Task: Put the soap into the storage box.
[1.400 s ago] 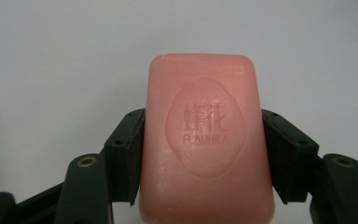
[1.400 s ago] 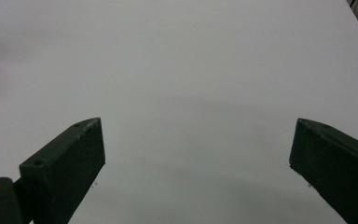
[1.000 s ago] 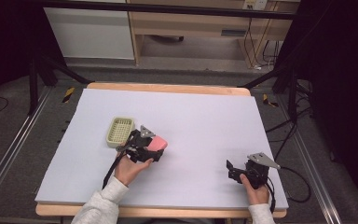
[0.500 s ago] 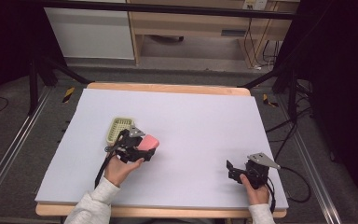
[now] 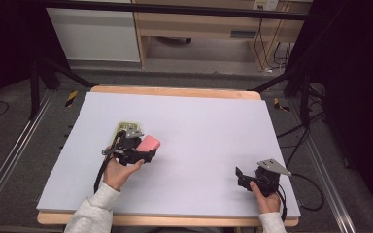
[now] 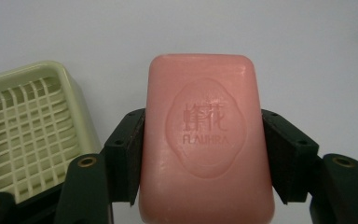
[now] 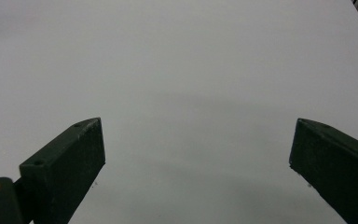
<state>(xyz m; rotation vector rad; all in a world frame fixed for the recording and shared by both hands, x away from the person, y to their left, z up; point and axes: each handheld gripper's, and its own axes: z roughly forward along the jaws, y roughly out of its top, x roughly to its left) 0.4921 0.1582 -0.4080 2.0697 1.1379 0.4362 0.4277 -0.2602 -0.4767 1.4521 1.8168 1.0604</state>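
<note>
A pink bar of soap (image 6: 205, 140) with an embossed oval stamp sits clamped between the two black jaws of my left gripper (image 6: 204, 156). In the high view that left gripper (image 5: 148, 150) holds the pink soap (image 5: 149, 143) above the white board, left of centre. A pale green soap dish (image 6: 25, 130) with a slatted grid floor lies just left of the soap; in the high view the green dish (image 5: 124, 127) is mostly hidden behind the gripper. My right gripper (image 7: 198, 154) stands open over bare board, and the high view has that right gripper (image 5: 241, 177) near the front right.
The white board (image 5: 204, 131) lies on a wooden table (image 5: 175, 91). Metal rails run along the floor on both sides, cables trail at the right, and wooden cabinets (image 5: 199, 24) stand beyond the table's far edge.
My left gripper has carried the soap leftward and a little farther away, up against the green dish and now covering most of it. The right gripper has not moved.
</note>
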